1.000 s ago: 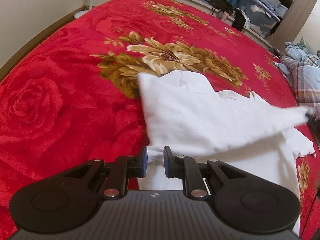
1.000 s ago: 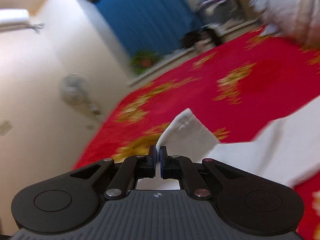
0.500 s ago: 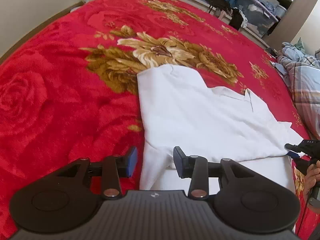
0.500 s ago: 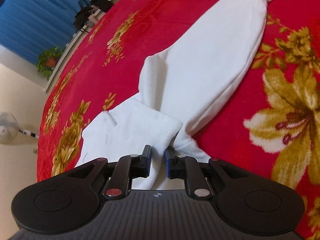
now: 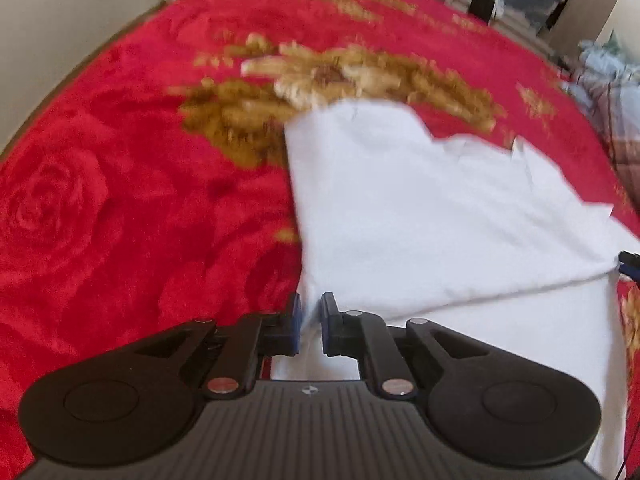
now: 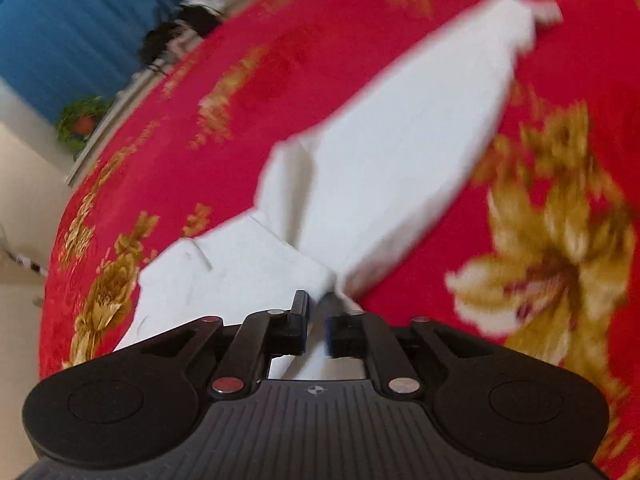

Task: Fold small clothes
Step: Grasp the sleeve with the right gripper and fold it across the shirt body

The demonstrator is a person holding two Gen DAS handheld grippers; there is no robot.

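Nearest in the left wrist view, the left gripper (image 5: 308, 322) is closing its blue-padded jaws on the near left edge of the white garment (image 5: 420, 216), with a fold of that cloth pinched between them. The garment lies spread on the red floral blanket (image 5: 120, 200), one layer folded over from the right across another, its far corner reaching the gold flower pattern (image 5: 332, 76). At the right edge, a dark tip of the right gripper (image 5: 629, 261) sits at the fold's pointed corner.

In the right wrist view, the right gripper (image 6: 318, 320) has white cloth bunched in the narrow gap between its jaws, clasping the garment's near corner. From there the garment (image 6: 392, 152) stretches away as a long band. Blue curtains (image 6: 68, 24) and a potted plant (image 6: 80, 122) stand far left.
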